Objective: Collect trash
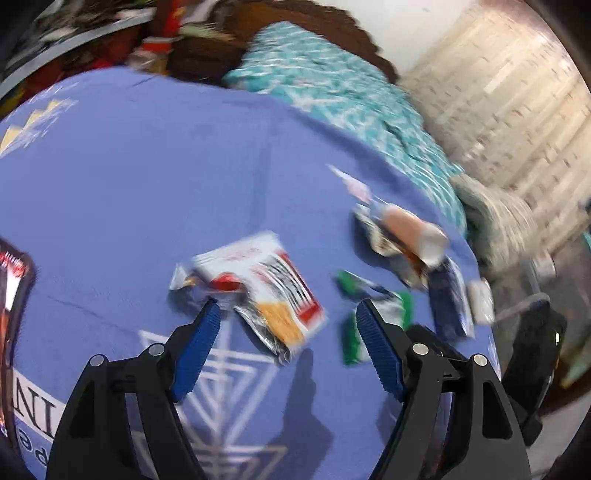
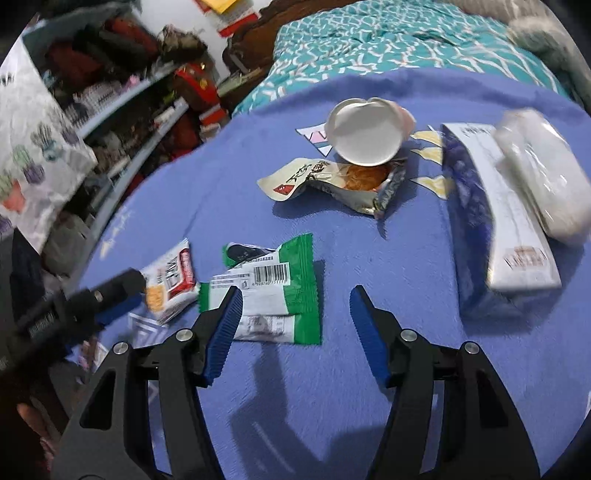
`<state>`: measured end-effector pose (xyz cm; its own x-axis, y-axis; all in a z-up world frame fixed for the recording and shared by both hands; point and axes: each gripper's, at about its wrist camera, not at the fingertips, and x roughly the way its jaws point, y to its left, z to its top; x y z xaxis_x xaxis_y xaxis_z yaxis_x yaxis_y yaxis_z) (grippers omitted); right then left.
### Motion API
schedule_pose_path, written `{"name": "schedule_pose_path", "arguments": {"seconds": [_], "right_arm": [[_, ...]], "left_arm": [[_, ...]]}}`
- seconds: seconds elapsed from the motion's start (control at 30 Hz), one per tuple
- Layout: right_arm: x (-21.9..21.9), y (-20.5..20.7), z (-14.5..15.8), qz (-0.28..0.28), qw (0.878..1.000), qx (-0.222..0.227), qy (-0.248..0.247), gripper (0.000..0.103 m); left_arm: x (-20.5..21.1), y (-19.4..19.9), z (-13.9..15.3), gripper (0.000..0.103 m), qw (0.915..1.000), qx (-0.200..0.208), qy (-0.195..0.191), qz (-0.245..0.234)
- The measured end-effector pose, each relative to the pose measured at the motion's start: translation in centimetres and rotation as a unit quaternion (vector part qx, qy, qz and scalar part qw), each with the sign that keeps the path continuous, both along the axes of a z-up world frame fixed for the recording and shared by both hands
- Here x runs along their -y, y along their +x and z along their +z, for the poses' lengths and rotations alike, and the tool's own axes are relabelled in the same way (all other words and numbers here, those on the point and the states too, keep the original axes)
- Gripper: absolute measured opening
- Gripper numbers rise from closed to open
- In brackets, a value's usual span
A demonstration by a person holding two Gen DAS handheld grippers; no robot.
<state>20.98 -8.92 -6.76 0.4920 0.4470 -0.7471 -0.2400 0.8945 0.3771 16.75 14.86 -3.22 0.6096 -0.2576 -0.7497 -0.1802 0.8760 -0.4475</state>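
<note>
Nothing is collected yet: your left gripper (image 1: pixel 286 314) and right gripper (image 2: pixel 295 299) both gape empty, while the crinkled green-and-white plastic wrapper (image 2: pixel 273 291) and red-and-white foil packet (image 2: pixel 171 280) lie mid blue cloth-covered bed (image 2: pixel 229 192).

Blue cloth (image 2: pixel 332 369), teal bedspread (image 2: pixel 369 40), perhaps cluttered shelves (image 2: pixel 122 99)

the beige wrapper (image 2: pixel 325 181) shows chinese characters, roughly "天空". the green wrapper (image 2: pixel 273 291) carries a barcode, digits too blurred. big letters "in" on the blue cloth (image 1: pixel 33 406).

Blue cloth-covered table (image 2: pixel 369 387), teal patterned bed (image 2: pixel 369 40) behind — cluttered shelves (image 2: pixel 122 99), pale wall (image 1: pixel 399 29)
</note>
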Motion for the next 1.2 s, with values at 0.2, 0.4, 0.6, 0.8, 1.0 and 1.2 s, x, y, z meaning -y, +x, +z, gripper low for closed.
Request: {"name": "schedule_pose_path", "arguments": {"seconds": [0.2, 0.4, 0.6, 0.8, 1.0, 1.2], "right_arm": [[-2.6, 0.6, -0.1, 0.037, 0.997, 0.03, -0.056, 0.035], [-2.5, -0.9, 0.8, 0.033, 0.997, 0.056, -0.046, 0.009], [1.1, -2.6, 2.4, -0.009, 0.997, 0.071, -0.02, 0.008], [5.4, -5.3, 2.5, -0.029, 0.998, 0.057, 0.026, 0.008], [5.1, -5.1, 1.4, -0.017, 0.999, 0.032, 0.038, 0.034], [-0.1, -8.4, 2.4, 0.055, 0.99, 0.111, -0.063, 0.089]], "left_arm": [[-1.9, -0.3, -0.7, 0.078, 0.9993, -0.016, 0.019, 0.028], [0.1, 0.6, -0.8, 0.061, 0.9981, -0.018, 0.058, 0.008], [2.0, 1.9, -1.8, 0.005, 0.9985, -0.025, 0.04, -0.027], [3.5, -0.6, 0.1, 0.005, 0.9968, 0.012, 0.008, -0.079], [3.5, -1.8, 0.6, 0.005, 0.9965, 0.014, -0.006, -0.082], [1.7, -3.4, 1.5, 0.005, 0.9976, 0.02, -0.011, -0.066]]}}
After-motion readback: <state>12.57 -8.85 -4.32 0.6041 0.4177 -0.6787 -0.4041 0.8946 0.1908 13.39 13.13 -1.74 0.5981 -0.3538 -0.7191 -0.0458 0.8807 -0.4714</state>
